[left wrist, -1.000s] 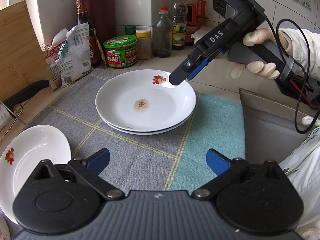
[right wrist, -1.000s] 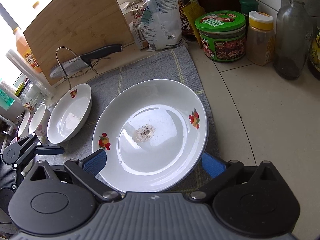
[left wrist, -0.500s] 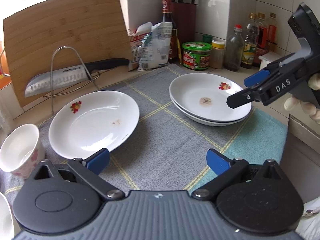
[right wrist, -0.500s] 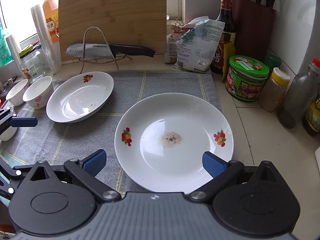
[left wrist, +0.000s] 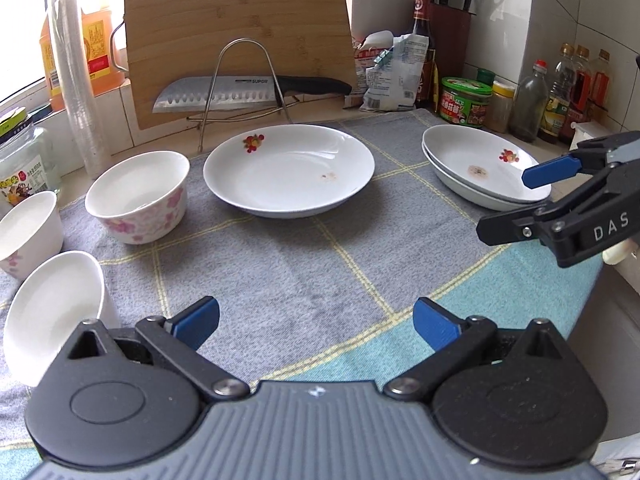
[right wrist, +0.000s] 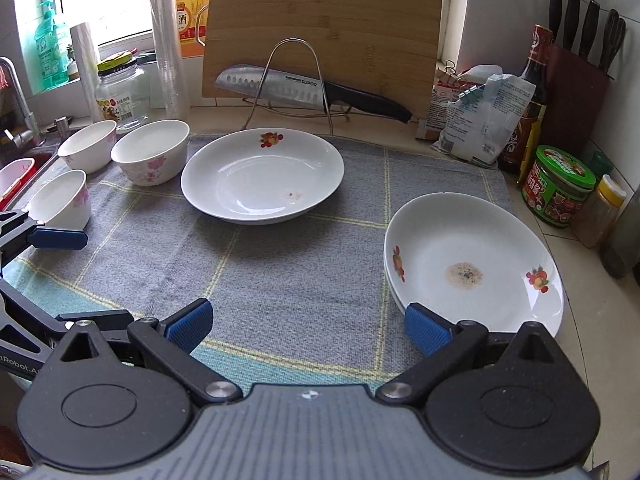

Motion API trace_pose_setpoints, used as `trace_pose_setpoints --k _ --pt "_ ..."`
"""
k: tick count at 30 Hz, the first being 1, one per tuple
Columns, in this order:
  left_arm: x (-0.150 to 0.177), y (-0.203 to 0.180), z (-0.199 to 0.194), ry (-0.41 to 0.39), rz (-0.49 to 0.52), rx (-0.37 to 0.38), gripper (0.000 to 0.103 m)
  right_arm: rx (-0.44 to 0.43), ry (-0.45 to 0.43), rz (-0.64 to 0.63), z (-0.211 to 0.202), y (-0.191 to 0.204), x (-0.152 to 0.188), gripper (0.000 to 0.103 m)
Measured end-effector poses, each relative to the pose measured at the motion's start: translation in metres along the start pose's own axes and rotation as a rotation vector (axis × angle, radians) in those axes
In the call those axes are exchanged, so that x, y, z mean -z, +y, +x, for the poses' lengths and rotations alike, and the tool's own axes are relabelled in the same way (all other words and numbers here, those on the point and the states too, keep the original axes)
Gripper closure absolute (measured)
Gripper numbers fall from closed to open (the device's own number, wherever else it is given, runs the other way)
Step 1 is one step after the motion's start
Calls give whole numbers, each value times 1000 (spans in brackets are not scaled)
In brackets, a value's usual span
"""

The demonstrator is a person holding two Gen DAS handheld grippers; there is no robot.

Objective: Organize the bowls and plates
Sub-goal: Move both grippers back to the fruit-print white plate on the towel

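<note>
Hovering left tongs (left wrist: 316, 322) parted, single plate (left wrist: 289, 170) ahead

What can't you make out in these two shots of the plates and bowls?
- Lower plate of the stack, both views: covered by the top plate; only its rim edge shows.
- Nearest bowl, left wrist view: its base sits behind the left gripper.
- Knife blade, right wrist view: partly crossed by the wire rack.
- Jar label, right wrist view: text too small.
</note>
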State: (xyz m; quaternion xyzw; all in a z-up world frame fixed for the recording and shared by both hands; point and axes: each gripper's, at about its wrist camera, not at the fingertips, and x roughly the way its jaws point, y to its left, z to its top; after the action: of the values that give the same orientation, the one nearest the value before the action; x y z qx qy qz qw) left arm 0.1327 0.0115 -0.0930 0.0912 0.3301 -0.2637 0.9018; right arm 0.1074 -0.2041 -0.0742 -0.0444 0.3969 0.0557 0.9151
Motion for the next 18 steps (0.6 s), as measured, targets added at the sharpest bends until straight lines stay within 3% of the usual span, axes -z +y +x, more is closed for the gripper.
trace_pose_setpoints --k 10,18 --pt "12 20 -9 9 -22 19 1 32 5 -63 -3 35 5 0" --pt "1 23 -3 20 -61 -37 1 -17 10 -150 21 34 -4 0"
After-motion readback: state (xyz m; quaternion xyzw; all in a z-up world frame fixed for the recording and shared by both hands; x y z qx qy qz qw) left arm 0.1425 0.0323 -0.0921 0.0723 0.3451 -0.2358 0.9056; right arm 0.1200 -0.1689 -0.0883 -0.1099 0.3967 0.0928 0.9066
